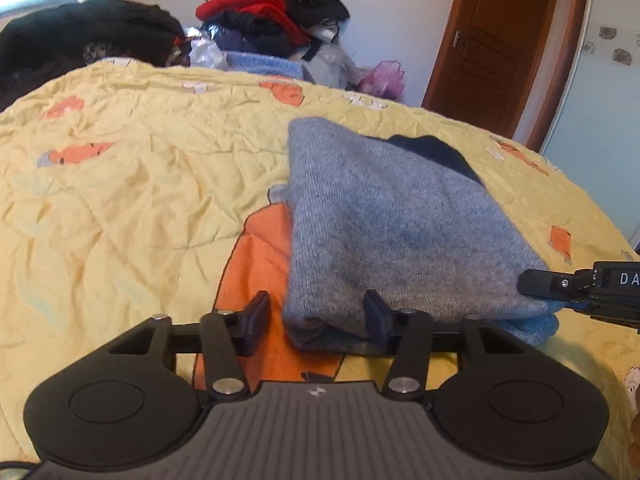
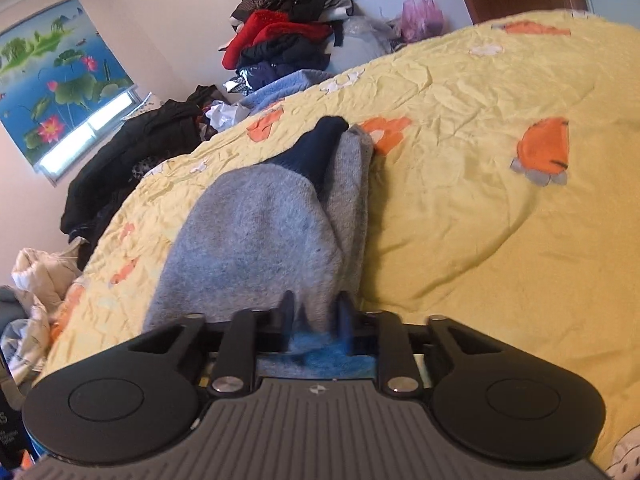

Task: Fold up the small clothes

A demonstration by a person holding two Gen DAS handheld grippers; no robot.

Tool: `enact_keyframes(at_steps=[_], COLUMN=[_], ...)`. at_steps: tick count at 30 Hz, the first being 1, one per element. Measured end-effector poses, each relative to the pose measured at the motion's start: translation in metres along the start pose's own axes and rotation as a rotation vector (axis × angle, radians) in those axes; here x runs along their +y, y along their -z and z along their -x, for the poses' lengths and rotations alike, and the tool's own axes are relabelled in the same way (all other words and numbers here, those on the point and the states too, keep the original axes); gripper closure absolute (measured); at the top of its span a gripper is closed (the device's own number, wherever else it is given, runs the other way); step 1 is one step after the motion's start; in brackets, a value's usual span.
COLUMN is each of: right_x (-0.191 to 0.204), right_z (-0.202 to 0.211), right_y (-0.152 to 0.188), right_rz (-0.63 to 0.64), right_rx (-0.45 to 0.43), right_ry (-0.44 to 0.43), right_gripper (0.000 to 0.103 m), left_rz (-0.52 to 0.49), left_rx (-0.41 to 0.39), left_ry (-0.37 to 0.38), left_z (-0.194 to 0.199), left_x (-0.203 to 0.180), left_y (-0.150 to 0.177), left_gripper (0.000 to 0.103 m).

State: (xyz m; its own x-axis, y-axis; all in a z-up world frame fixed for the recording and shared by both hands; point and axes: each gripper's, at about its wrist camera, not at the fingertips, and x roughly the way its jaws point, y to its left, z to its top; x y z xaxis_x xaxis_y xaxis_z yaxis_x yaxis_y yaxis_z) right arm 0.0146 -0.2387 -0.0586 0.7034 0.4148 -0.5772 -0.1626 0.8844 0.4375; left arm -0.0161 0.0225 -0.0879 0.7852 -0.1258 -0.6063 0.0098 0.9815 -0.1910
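The grey knitted garment (image 1: pixel 392 232) lies on the yellow quilt (image 1: pixel 132 208), which carries orange printed patches. A dark navy section (image 1: pixel 436 156) of the garment shows at its far end, toward 12 o'clock in the left wrist view. A blue hem band (image 2: pixel 324 354) shows at the near edge.

Left gripper (image 1: pixel 318 322): the jaws stand partly apart. The near left corner of the garment sits between them. The 3 o'clock finger touches the knit; the 9 o'clock finger stands clear of the fabric, over the quilt. The garment is not clamped.

Right gripper (image 2: pixel 316 312): the jaws are drawn close together and clench the near edge of the garment, with grey knit and the blue band bunched between the pads. In the left wrist view this gripper enters at 3 o'clock and its finger (image 1: pixel 536 282) meets the near right corner of the garment.

Beyond the bed, at 12 o'clock, a pile of clothes (image 1: pixel 276 12) rests against the wall. A wooden door (image 1: pixel 496 40) stands at 1 o'clock. In the right wrist view, a lotus-print blind (image 2: pixel 60 80) hangs at 10 o'clock.
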Motion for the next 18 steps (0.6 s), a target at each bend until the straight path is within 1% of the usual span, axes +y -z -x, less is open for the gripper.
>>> enact_keyframes(at_steps=[1,2,3,5,6,8,9,10,11,12,13,14,15,17,18], right_x=[0.0,0.001,0.005,0.01,0.009,0.002,-0.002,-0.005,-0.006,-0.006,-0.005,-0.005,-0.006,-0.006,-0.008], right_z=[0.004,0.009,0.015,0.018,0.014,0.003,0.0,0.001,0.002,0.005,0.009,0.013,0.014,0.003,-0.005], right_y=[0.0,-0.001,0.0,0.006,0.01,0.014,0.013,0.01,0.005,-0.001,-0.008,-0.016,-0.026,-0.053,-0.067], right_rz=[-0.001,0.003,0.014,0.039,0.055,0.063,0.038,0.009,-0.009,-0.013,-0.011,-0.01,-0.002,0.006,0.005], right_rx=[-0.009,-0.018,-0.023,0.009,0.037,0.068,0.076,0.083,0.08,0.063,0.025,-0.029,-0.077,-0.104,-0.124], right_ry=[-0.019,-0.055,-0.082,-0.104,-0.092,-0.037,-0.052,-0.074,-0.081,-0.083,-0.088,-0.095,-0.106,-0.097,-0.098], right_gripper=[0.083,0.085,0.086,0.086,0.086,0.086,0.084,0.081,0.074,0.053,0.041,0.024,0.02,0.021,0.022], left_rz=[-0.002,-0.001,-0.003,-0.024,-0.025,-0.034,-0.027,-0.014,0.003,0.03,0.058,0.085,0.101,0.116,0.114], left_rx=[0.003,0.0,-0.001,0.013,0.014,-0.001,-0.005,-0.005,-0.005,-0.008,-0.019,-0.05,-0.077,-0.096,-0.083], left_ry=[0.018,0.022,0.025,0.024,0.031,0.045,0.051,0.056,0.072,0.094,0.114,0.135,0.139,0.123,0.122], left_z=[0.0,0.002,0.003,0.001,-0.001,0.0,0.001,0.003,0.005,0.007,0.009,0.013,0.015,0.015,0.013], left_x=[0.001,0.003,0.004,0.008,0.01,0.01,0.011,0.012,0.015,0.021,0.025,0.03,0.033,0.034,0.033], left_y=[-0.001,-0.003,-0.004,-0.004,-0.002,-0.001,-0.001,0.0,0.001,0.003,0.003,0.004,0.005,0.004,0.003], left_gripper=[0.082,0.085,0.086,0.086,0.086,0.084,0.081,0.07,0.045,0.028,0.009,0.008,0.008,0.008,0.008])
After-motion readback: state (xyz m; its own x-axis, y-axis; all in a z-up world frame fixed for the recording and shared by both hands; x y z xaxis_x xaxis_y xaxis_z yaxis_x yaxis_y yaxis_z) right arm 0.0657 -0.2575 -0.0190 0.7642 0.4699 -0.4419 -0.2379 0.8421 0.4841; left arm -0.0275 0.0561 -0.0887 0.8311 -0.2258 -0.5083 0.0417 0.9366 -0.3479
